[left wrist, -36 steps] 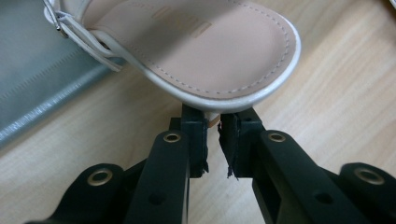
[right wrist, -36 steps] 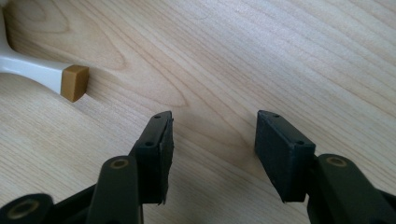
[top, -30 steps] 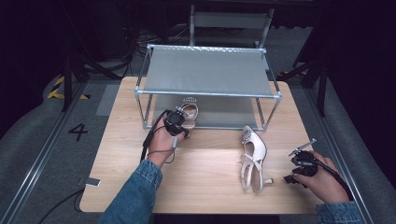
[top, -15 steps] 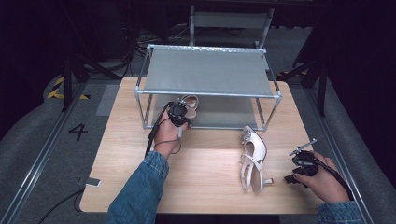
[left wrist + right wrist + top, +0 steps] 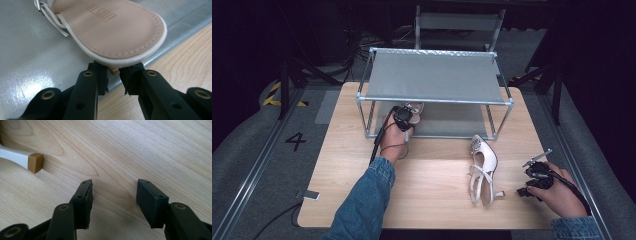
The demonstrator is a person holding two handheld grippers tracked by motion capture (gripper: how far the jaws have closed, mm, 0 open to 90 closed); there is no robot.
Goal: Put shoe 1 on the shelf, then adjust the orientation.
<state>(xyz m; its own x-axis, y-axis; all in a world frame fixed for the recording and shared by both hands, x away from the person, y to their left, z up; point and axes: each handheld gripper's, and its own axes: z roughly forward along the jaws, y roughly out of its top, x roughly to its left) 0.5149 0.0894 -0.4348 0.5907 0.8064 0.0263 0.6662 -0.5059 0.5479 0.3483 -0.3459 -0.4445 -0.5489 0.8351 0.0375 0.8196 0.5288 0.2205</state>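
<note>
Left hand-held gripper (image 5: 113,75) barely parted at one sandal's (image 5: 112,27) heel; second sandal (image 5: 482,170) beside open right hand-held gripper (image 5: 113,202).

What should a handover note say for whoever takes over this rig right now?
Left gripper: fingers just opening at the heel of the first sandal, which now lies on the rack's lower shelf; whether the pads still touch it is unclear.
Right gripper: open, holding nothing, over the table near the second sandal's heel tip.
Done: one sandal on the rack.
Left: release it fully, then probably shelve the second sandal, which lies on the table.
</note>
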